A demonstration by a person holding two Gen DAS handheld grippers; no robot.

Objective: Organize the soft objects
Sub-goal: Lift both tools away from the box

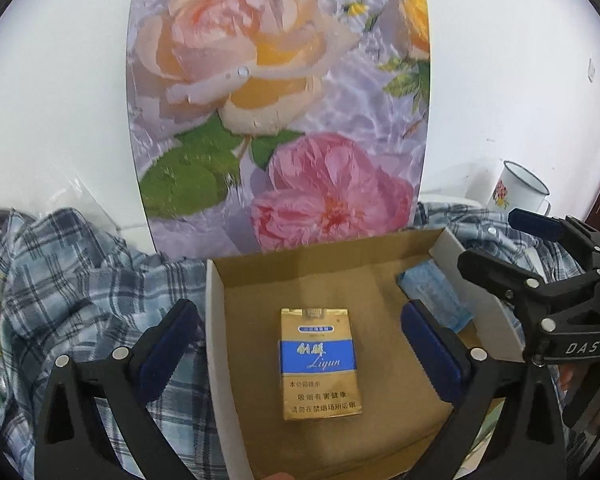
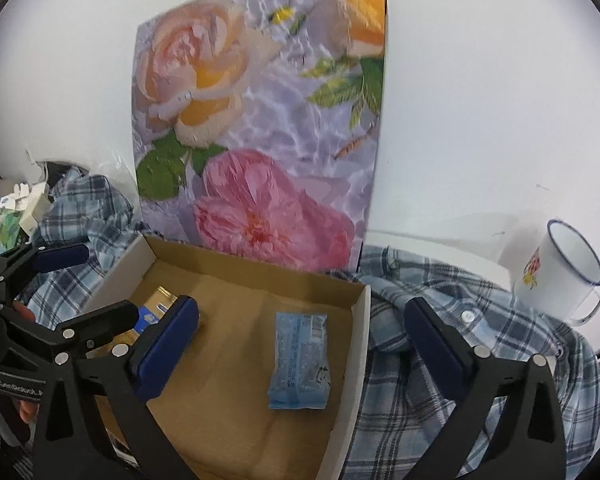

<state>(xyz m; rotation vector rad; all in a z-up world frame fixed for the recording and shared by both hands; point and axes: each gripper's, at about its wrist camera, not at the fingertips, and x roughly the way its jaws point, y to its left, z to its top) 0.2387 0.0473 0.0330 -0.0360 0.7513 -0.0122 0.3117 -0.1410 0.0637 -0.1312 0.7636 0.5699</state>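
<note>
Hovering over a box (image 1: 216,320), left gripper (image 1: 300,340) spread wide above a cigarette pack (image 1: 320,364), right gripper (image 2: 300,344) spread wide above a blue packet (image 2: 300,364), plaid shirt (image 2: 440,328) around.

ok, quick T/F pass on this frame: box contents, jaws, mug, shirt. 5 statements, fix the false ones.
1. The cardboard box holds a gold-and-blue cigarette pack and a light blue packet. True.
2. The left gripper is shut on the cigarette pack. False: its jaws are open, and the pack lies flat on the box floor between them.
3. The enamel mug lies tipped over inside the box. False: it stands upright outside the box, to its right, near the wall.
4. The plaid shirt lies around the box on both sides. True.
5. The right gripper grips the blue packet. False: its jaws are open and hold nothing.
</note>
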